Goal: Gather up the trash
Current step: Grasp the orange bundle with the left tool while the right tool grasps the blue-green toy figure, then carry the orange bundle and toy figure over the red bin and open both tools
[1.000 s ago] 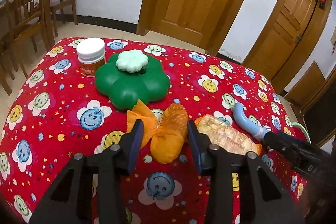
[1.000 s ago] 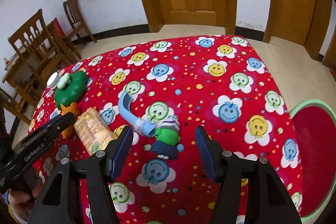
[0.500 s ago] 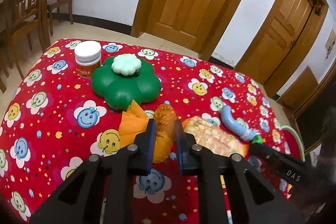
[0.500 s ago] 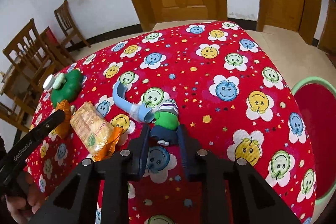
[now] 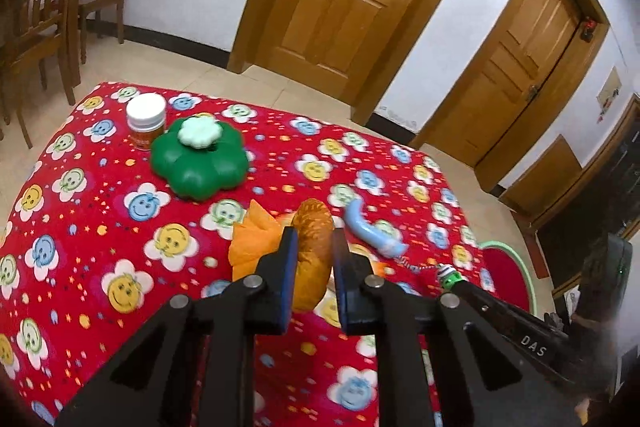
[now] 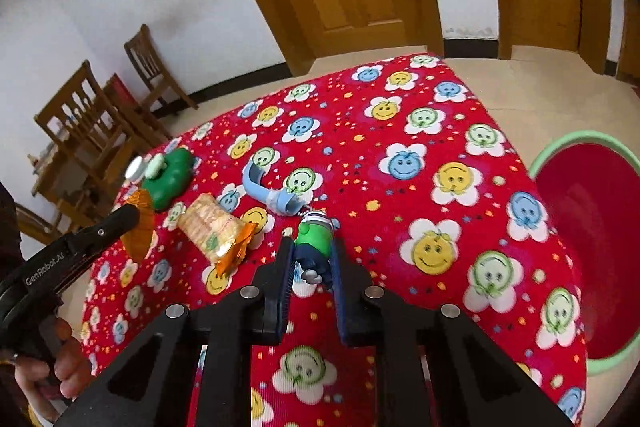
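My left gripper [image 5: 314, 234] is shut on an orange crinkled snack bag [image 5: 316, 217], which hangs from its tip just above the red smiley tablecloth [image 5: 120, 227]. In the right wrist view the same bag [image 6: 140, 231] dangles at the far left. My right gripper [image 6: 312, 254] has its jaws closing tight on a small green toy figure [image 6: 314, 233], both pads pressing its sides. A thin chain ties the figure to a curved blue tube [image 6: 260, 187] lying on the cloth behind it. A clear biscuit pack [image 6: 210, 227] with orange ends lies between the two grippers.
A green flower-shaped box [image 5: 200, 163] and a white-lidded jar [image 5: 146, 115] stand at the table's far left. A red basin with a green rim [image 6: 560, 143] sits on the floor past the right edge. Wooden chairs [image 6: 92, 123] stand to the left; doors are behind.
Both grippers went from open to shut, the left around the orange bag, the right around the green figure. The left has since risen with the bag; the right has shifted with the figure.
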{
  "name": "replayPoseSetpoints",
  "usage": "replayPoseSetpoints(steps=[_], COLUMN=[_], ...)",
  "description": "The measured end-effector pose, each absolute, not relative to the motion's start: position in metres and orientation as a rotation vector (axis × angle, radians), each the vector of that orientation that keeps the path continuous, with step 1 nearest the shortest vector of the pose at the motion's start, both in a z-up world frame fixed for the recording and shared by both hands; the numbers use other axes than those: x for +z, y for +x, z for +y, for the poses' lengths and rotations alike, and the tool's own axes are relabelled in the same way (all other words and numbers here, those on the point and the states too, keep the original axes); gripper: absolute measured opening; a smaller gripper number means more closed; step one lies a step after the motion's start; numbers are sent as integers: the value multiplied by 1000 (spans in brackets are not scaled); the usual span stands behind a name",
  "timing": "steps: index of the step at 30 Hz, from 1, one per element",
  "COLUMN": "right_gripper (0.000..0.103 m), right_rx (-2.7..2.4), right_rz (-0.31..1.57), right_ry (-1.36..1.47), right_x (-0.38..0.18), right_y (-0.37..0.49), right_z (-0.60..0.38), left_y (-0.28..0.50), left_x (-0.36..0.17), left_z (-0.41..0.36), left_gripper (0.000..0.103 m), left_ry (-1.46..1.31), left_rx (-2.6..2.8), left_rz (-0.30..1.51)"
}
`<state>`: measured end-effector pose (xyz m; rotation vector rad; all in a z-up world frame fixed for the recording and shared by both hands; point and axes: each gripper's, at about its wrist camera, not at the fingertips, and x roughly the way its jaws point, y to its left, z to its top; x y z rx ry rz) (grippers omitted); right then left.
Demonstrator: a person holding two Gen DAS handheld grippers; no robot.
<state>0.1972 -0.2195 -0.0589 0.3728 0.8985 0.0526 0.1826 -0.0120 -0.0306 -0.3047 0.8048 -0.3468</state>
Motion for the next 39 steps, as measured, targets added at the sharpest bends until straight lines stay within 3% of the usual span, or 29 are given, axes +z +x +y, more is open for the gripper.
replayPoseSetpoints(steps=[23,39], right_gripper=[18,18], right_rx=[-34,-173], right_rz=[720,727], right_ry=[500,587], right_x=[-9,-34], right_y=[101,71], right_z=[-312,-390], left_y=[114,106], left_x=[12,8], left_z=[-97,-185], left_gripper=[16,16], left_ry=[-270,-147], left_rx=[-498,-601], left_rz=[791,838])
